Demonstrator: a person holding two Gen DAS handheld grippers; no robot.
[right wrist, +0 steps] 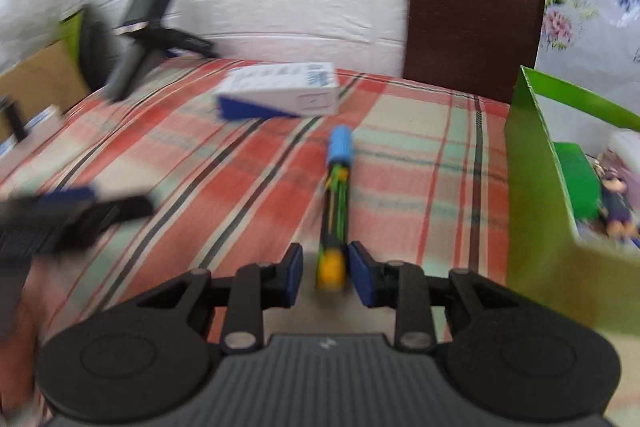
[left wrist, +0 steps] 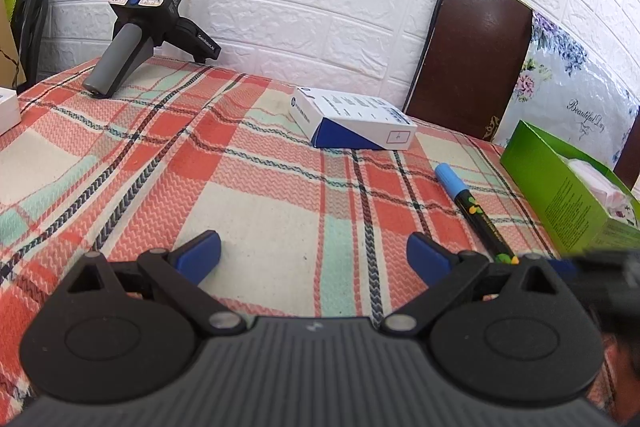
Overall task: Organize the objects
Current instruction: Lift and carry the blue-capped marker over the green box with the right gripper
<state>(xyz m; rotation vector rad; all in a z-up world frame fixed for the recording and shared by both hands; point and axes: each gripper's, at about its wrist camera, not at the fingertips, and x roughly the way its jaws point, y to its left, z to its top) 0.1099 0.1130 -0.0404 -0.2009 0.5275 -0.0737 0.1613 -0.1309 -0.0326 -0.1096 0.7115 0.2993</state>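
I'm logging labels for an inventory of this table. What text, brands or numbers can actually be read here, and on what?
"Beautiful Day": script on the floral cover against the wall.
"GenRobot.AI", roughly: small white print on the black handheld device; only partly clear.
White-and-blue box: print too small to read.
Green box: side print too small.
Marker: label unreadable.

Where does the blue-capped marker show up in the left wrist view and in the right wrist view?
Left wrist view: the marker lies at right on the plaid cloth, left of the green box.
Right wrist view: the marker runs up the centre, its yellow end between the right claw fingers.
Shared landmark: the white and blue box, beyond the marker's blue cap.
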